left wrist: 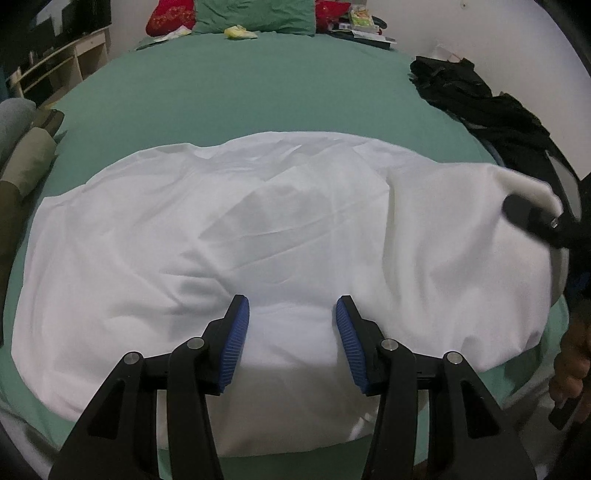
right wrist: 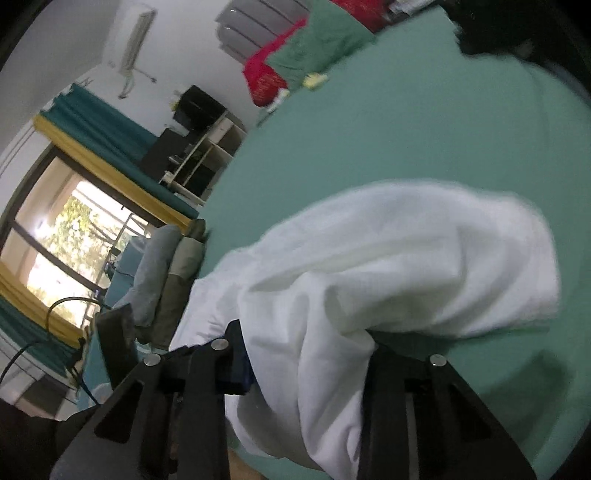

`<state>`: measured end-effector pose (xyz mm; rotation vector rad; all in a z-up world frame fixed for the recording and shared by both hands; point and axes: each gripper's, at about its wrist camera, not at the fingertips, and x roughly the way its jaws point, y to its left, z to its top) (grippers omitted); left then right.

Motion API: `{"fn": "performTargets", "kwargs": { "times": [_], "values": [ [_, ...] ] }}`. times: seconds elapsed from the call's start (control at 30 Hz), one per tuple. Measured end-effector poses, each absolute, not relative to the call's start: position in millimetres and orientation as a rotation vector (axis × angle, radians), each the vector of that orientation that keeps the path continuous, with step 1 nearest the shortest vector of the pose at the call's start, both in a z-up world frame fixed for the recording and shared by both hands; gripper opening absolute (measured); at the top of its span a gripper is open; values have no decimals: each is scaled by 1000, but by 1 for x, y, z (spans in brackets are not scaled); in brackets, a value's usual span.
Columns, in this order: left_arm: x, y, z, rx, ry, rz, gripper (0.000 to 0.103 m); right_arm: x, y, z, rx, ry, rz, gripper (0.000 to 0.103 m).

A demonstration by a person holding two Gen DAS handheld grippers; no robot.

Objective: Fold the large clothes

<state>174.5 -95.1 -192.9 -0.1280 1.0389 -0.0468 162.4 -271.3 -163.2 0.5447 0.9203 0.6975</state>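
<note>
A large white garment [left wrist: 229,229] lies spread and creased on the green bed sheet [left wrist: 240,88]. My left gripper [left wrist: 291,317] points down over its near edge. Its blue pads [left wrist: 236,332] stand apart on either side of a low fold and do not pinch it. At the right, my right gripper [left wrist: 517,208] holds a corner of the garment raised off the bed. In the right wrist view the white garment [right wrist: 388,266] bunches between the fingers of my right gripper [right wrist: 306,343] and drapes over them, hiding the pads.
A heap of black clothes [left wrist: 480,96] lies at the bed's right edge. Green and red pillows [left wrist: 255,14] and small items sit at the head. Rolled fabrics [left wrist: 22,162] lie at the left edge, with a shelf [left wrist: 55,62] beyond. A hand [left wrist: 570,373] shows at the right.
</note>
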Motion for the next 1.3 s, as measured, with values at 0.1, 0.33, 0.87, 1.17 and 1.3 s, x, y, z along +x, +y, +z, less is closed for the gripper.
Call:
{"fn": "performTargets", "kwargs": {
  "times": [0.1,0.33,0.87,1.17,1.3],
  "values": [
    [171,-82,-183,-171,1044,-81,52,158,-247,-140,443,890,687,32],
    [140,-17,-143,-196,964,-89,52,151,-185,-106,257,872,645,32],
    [81,148,-172,-348,941,96,52,145,5,-121,-120,1046,703,39],
    [58,187,-174,-483,899,137,52,118,64,-141,-70,1101,1025,94],
    [55,179,-163,-458,863,128,52,116,41,-112,-64,1021,1040,94]
  ]
}}
